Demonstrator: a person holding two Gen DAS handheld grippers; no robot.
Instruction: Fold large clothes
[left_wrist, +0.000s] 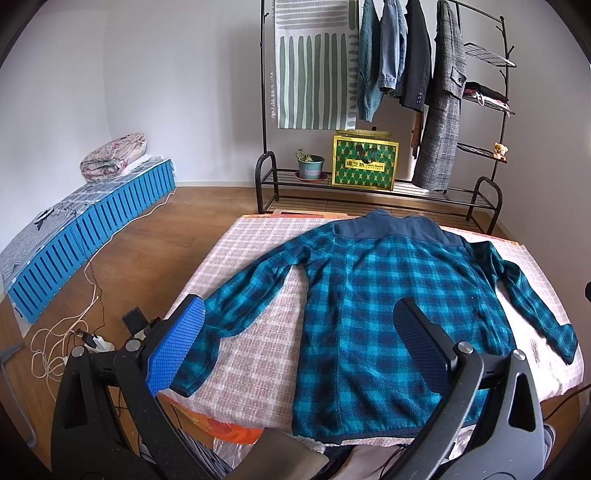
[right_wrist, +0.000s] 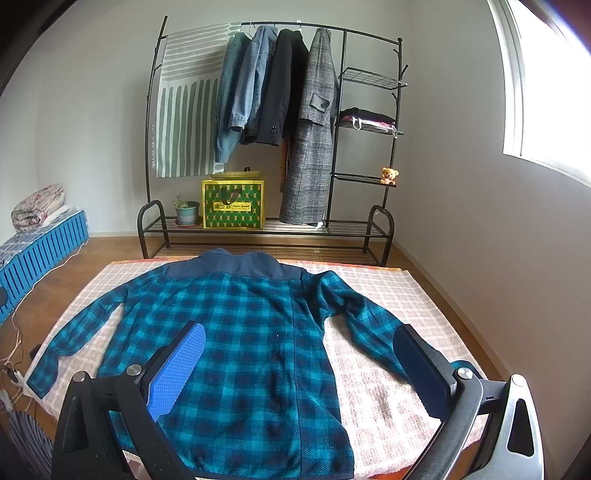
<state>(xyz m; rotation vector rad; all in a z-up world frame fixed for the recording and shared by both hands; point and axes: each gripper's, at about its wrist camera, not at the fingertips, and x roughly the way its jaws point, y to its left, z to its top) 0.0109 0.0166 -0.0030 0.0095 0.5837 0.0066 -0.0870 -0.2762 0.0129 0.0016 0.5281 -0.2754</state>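
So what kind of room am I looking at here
Probably a bedroom or laundry corner at home: a black clothes rack hung with coats and jackets, a plaid jacket spread back-up on a checked cloth-covered surface, and a folded quilt by the wall.

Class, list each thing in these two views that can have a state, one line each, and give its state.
plaid jacket: spread flat, back up, sleeves out, unfolded
left tool: open, holding nothing
right tool: open, holding nothing
hanging coats: hung on the rack
yellow-green bag: upright on the rack's bottom shelf
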